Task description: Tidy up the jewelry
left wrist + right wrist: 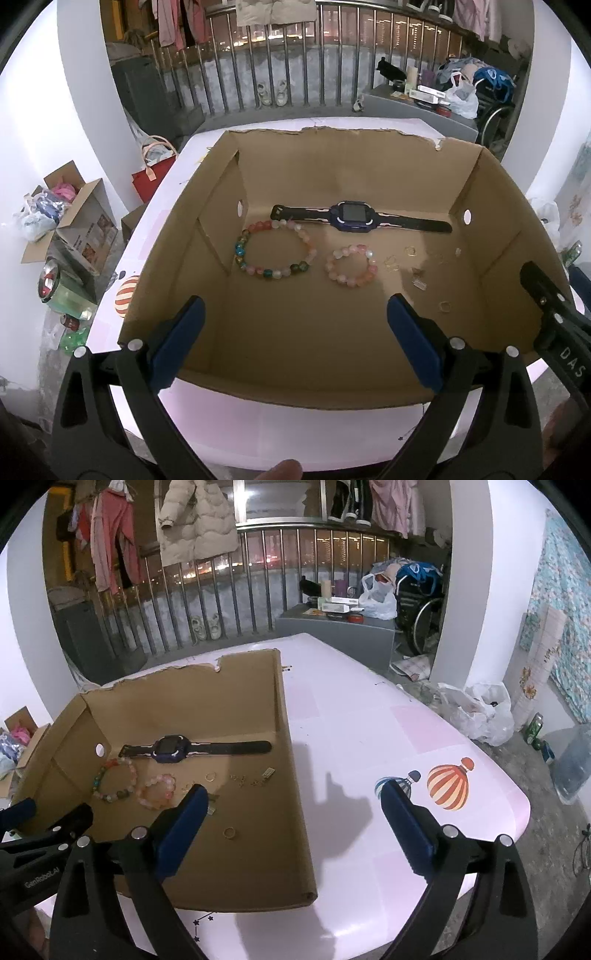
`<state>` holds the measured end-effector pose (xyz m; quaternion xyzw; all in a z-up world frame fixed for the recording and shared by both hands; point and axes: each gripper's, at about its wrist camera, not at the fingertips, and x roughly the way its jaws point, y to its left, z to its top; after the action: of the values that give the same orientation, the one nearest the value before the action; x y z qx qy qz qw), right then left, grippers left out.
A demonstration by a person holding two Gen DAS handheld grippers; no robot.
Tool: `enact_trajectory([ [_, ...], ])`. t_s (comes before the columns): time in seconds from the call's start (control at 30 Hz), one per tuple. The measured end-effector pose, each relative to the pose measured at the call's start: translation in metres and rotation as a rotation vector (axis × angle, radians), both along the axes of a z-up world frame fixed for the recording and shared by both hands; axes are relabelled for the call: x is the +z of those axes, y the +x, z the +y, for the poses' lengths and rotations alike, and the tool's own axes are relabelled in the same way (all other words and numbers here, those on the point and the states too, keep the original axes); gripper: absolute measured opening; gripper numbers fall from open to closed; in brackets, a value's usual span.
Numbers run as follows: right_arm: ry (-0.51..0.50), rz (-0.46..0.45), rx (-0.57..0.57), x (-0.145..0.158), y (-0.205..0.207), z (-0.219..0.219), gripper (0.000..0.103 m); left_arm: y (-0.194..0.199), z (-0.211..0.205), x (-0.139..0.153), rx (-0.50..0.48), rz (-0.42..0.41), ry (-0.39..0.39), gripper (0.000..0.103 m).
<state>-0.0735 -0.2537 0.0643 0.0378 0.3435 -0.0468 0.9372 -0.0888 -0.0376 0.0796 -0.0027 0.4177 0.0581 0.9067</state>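
Jewelry in cardboard box (491, 206): dark-blue watch (356, 217), two pastel bead bracelets (275, 249); left gripper (295, 339), right gripper (291, 823) both spread, empty.

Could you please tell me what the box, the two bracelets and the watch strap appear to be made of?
The box looks like plain brown corrugated cardboard: matte, with a ragged torn top edge. Both bracelets, the larger and the smaller, are strings of round translucent beads, glossy, perhaps glass or polished stone. The watch strap seems to be dark matte rubber or silicone, lying flat and flexible.
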Motion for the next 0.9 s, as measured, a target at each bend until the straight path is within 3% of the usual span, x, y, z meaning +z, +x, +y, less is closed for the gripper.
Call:
enact_trajectory([
  [0.37, -0.005, -0.006, 0.013, 0.002, 0.001, 0.005, 0.093, -0.001, -0.002, 0.002, -0.021, -0.002, 0.006, 0.095],
  [0.9, -0.001, 0.021, 0.001, 0.0, 0.003, 0.008, 0.093, 0.003, 0.012, 0.004, 0.005, -0.01, -0.071, 0.095],
])
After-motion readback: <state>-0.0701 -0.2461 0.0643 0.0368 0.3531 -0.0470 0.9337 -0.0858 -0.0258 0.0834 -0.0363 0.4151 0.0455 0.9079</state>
